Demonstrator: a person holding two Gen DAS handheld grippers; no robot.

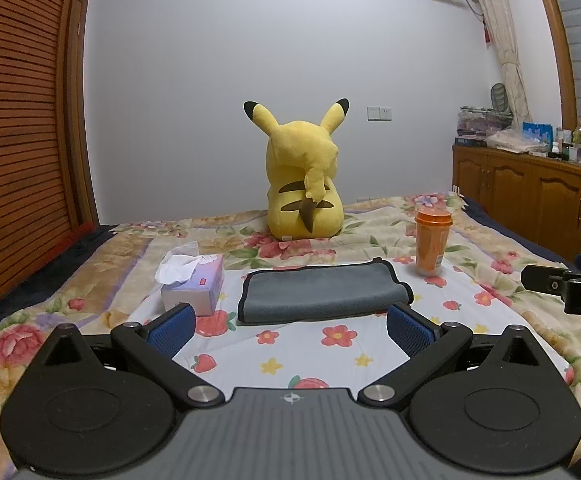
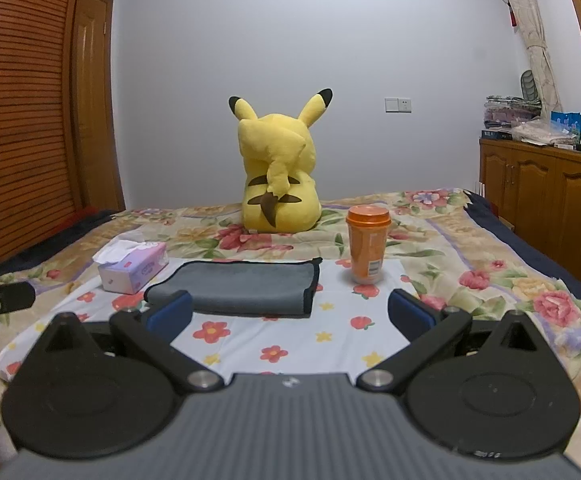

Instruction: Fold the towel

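A grey towel [image 1: 322,294] with a black hem lies folded flat on a white flowered cloth [image 1: 310,352] on the bed. It also shows in the right wrist view [image 2: 246,288]. My left gripper [image 1: 290,326] is open and empty, just in front of the towel's near edge. My right gripper [image 2: 290,314] is open and empty, in front of the towel and a little to its right. The right gripper's side shows at the right edge of the left wrist view [image 1: 562,282].
A tissue box [image 1: 194,284] stands left of the towel. An orange lidded cup [image 1: 432,240] stands right of it. A yellow plush toy [image 1: 304,184] sits behind. Wooden cabinets [image 1: 530,196] run along the right, slatted wooden doors [image 1: 14,120] on the left.
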